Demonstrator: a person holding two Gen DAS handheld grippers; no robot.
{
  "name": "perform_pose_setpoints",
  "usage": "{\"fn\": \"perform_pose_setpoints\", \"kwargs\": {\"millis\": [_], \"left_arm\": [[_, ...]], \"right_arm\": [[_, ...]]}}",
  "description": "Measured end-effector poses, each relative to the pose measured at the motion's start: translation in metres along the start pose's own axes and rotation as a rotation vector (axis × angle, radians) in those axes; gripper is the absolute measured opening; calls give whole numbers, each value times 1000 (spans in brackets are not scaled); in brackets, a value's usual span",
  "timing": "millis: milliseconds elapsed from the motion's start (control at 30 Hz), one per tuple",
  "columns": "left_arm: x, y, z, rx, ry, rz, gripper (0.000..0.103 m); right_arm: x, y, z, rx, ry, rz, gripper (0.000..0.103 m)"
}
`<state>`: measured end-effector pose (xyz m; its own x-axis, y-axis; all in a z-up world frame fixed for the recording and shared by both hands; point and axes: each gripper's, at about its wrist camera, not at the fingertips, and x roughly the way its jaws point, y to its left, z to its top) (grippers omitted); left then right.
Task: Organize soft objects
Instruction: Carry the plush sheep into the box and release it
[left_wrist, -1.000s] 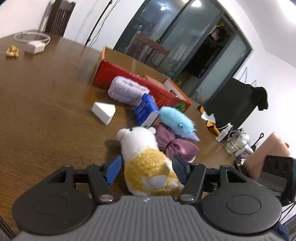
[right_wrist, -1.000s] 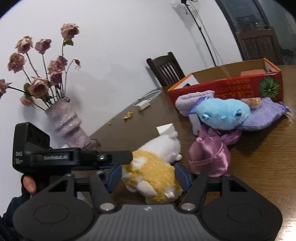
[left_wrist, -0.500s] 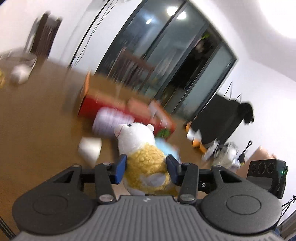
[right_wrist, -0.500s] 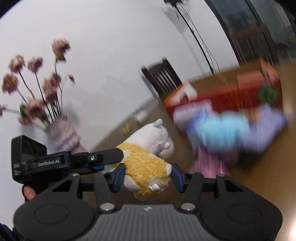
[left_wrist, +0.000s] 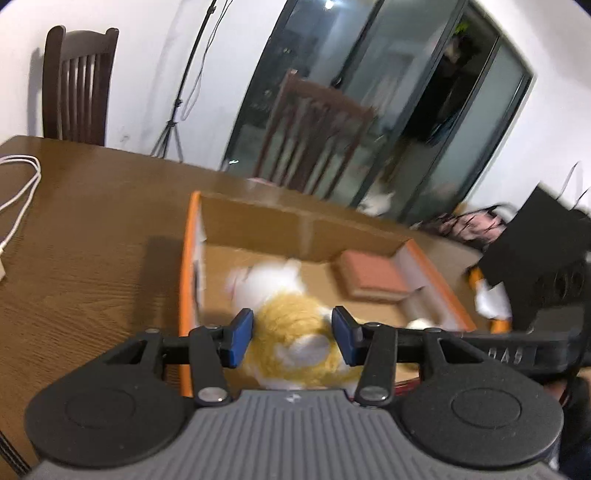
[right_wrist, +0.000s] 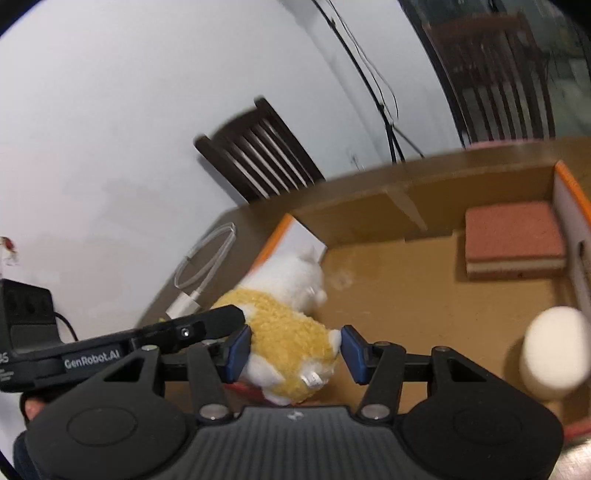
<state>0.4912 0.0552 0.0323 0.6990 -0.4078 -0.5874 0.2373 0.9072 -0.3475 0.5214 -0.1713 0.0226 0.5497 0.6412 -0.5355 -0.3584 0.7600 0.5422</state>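
Note:
A white and yellow plush toy (left_wrist: 295, 325) is gripped by both grippers at once. My left gripper (left_wrist: 293, 338) is shut on its yellow body, and my right gripper (right_wrist: 295, 349) is shut on the same toy (right_wrist: 284, 332) from another side. The toy hangs over the open cardboard box (left_wrist: 258, 221) with orange rims, head toward the box's left wall. The box (right_wrist: 424, 295) holds a brown-pink sponge (left_wrist: 373, 275), also in the right wrist view (right_wrist: 513, 236), and a white egg-shaped object (right_wrist: 554, 354).
The box stands on a brown wooden table (left_wrist: 85, 236). A white cable (left_wrist: 18, 184) lies at the table's left, also visible in the right wrist view (right_wrist: 207, 266). Dark wooden chairs (left_wrist: 77, 81) stand behind the table. A black box (left_wrist: 543, 236) is at the right.
Both grippers closed on the plush toy, lifted it off the table and carried it away from the other soft items to above the open box.

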Motion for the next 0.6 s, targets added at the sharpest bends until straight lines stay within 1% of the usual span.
{"fn": "perform_pose_setpoints", "kwargs": {"millis": [67,133,200,233,267,333,433,533,567,600], "left_arm": [[6,1,-4,41,17,21,49],[7,2,-9,57,39,30,53],[-1,5,-13,79,12,62,54],[-6,4,-14,96,-4,76,54],[-10,6,-15,99,-13,86,54],[-23,3,-14,97,-27,90,56],[-51,-7,-16,120,-76,101,59],[-84,-23,-21,165,-137,111,62],[-97,-28,-22,182,-162,113,66],[-109,-34,-26,204,-193,114,72]], "right_arm": [[16,-6,4,21,28,-5,53],[30,-9,5,20,77,-8,52],[41,-8,-2,0,121,-11,52],[47,-4,-6,-29,142,-21,52],[49,0,-8,-64,141,-33,52],[47,2,-10,-71,137,-30,52],[22,7,-5,-105,76,-52,52],[-25,26,-4,-184,-21,-104,53],[-45,34,-7,-220,-56,-128,53],[-66,42,-12,-254,-93,-157,54]]}}
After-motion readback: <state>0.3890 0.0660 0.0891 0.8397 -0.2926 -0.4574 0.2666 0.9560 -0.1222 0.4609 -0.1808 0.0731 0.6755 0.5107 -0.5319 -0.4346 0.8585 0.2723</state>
